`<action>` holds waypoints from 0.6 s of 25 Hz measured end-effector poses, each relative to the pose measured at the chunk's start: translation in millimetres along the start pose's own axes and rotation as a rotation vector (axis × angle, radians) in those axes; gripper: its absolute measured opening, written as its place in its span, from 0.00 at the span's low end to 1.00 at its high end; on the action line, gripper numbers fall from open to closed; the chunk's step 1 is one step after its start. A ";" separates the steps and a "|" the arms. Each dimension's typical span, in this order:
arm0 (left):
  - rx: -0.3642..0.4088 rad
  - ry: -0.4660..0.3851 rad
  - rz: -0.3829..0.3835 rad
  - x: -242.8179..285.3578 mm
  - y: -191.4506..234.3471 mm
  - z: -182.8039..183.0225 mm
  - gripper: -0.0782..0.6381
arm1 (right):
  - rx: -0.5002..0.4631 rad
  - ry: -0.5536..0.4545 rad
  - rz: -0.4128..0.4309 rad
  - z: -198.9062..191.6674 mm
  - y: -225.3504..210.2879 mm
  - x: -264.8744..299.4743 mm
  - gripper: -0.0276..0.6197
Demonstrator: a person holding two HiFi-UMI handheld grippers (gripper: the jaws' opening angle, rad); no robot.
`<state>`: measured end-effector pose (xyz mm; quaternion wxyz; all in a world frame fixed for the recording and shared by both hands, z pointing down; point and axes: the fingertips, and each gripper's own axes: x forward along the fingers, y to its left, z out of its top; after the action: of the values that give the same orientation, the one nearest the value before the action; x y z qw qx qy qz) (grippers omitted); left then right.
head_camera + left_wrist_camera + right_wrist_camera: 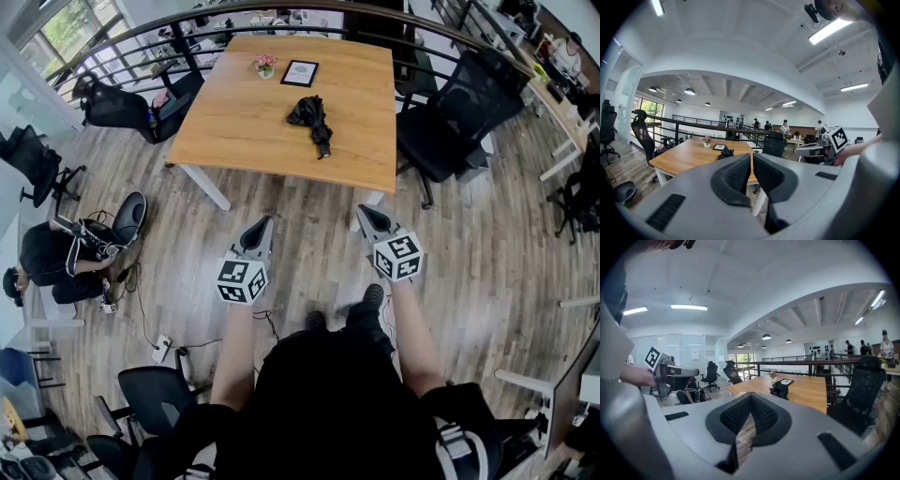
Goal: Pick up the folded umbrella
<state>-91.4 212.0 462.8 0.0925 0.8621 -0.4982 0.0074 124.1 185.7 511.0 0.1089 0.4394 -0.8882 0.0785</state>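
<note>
A person stood short of the table, left gripper and right gripper both closed and empty; the folded umbrella lay mid-table, well apart. Approaching looked the step in hand; next, likely, stepping closer and opening jaws.

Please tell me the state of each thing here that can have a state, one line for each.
Umbrella: folded, lying on the table, not held.
Left gripper: fingers shut, empty.
Right gripper: fingers shut, empty.
Flower pot: upright on the table.
Frame: beside the flower pot; flat or propped, cannot tell.
</note>
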 end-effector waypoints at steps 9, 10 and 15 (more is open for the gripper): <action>0.013 0.007 -0.010 6.1 1.7 2.3 0.15 | -0.009 -0.008 -0.012 6.5 -2.7 4.1 0.05; 0.014 0.008 -0.014 6.8 1.7 2.5 0.15 | -0.009 -0.010 -0.013 6.7 -2.8 4.8 0.05; 0.022 0.010 -0.035 8.1 -3.6 2.4 0.15 | -0.003 -0.028 -0.026 10.1 -4.4 4.9 0.05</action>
<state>-84.4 206.4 460.7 0.0858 0.8717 -0.4822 0.0156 123.5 176.8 502.7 0.0981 0.4516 -0.8841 0.0695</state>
